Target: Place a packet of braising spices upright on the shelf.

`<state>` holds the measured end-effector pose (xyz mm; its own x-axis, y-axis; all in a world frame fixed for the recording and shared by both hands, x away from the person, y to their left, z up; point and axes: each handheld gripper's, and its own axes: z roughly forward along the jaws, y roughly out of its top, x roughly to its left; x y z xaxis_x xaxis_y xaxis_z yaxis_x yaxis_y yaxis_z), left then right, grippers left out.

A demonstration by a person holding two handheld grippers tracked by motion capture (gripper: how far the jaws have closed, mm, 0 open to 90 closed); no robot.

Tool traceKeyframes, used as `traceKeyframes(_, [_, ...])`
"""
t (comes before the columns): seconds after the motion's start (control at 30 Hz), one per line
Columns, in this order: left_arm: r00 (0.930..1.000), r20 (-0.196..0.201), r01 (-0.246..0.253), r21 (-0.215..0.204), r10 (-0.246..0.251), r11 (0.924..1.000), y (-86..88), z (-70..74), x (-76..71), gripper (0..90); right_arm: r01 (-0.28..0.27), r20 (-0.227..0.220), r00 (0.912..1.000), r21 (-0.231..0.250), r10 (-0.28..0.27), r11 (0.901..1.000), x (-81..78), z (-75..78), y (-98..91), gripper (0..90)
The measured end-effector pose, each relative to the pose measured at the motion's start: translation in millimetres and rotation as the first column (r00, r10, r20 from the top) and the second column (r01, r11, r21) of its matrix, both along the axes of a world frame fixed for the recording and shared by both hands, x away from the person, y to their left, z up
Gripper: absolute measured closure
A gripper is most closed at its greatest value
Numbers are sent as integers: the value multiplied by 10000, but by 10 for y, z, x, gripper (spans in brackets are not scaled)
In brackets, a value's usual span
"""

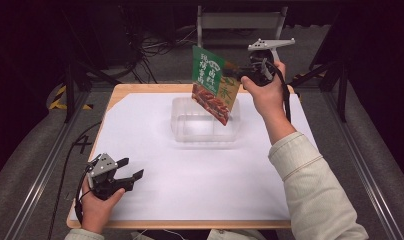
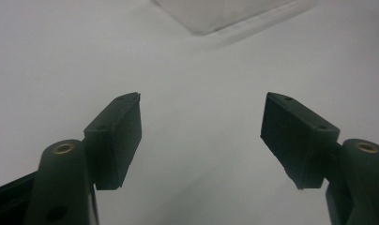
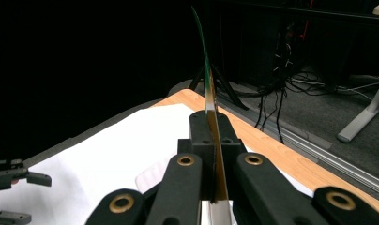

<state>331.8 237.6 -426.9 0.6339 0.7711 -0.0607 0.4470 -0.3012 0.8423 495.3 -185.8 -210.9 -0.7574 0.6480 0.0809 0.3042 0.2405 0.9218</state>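
A green and red snack packet hangs in the air over a clear plastic tub at the back middle of the table. My right gripper is shut on the packet's right edge. In the right gripper view the packet stands edge-on between the closed black pads, rising above them. My left gripper rests low at the front left of the table, open, with nothing between its fingers. A corner of the tub shows at the top of the left gripper view.
A white sheet covers most of the wooden table. Dark floor with cables and a metal frame lie beyond the far edge. Rails run along both sides of the table.
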Motion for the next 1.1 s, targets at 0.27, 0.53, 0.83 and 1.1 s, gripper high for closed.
traceKeyframes(0.27, [9999,31,129,-7,-129,9999,-29,4,27,300,287,-180,9994,-83,-289,9996,64,-2,117,900])
traceKeyframes(0.53, [9996,86,258,57,-258,9997,-45,6,51,300,485,-294,9984,-38,-486,9988,95,-60,222,900])
traceKeyframes(0.83, [9994,80,332,56,-332,9994,-69,7,63,300,794,-460,9958,57,-791,9968,102,-105,287,900])
traceKeyframes(1.1, [9994,100,317,-4,-317,9995,-61,6,63,300,1009,-526,9936,144,-1001,9948,114,-198,353,900])
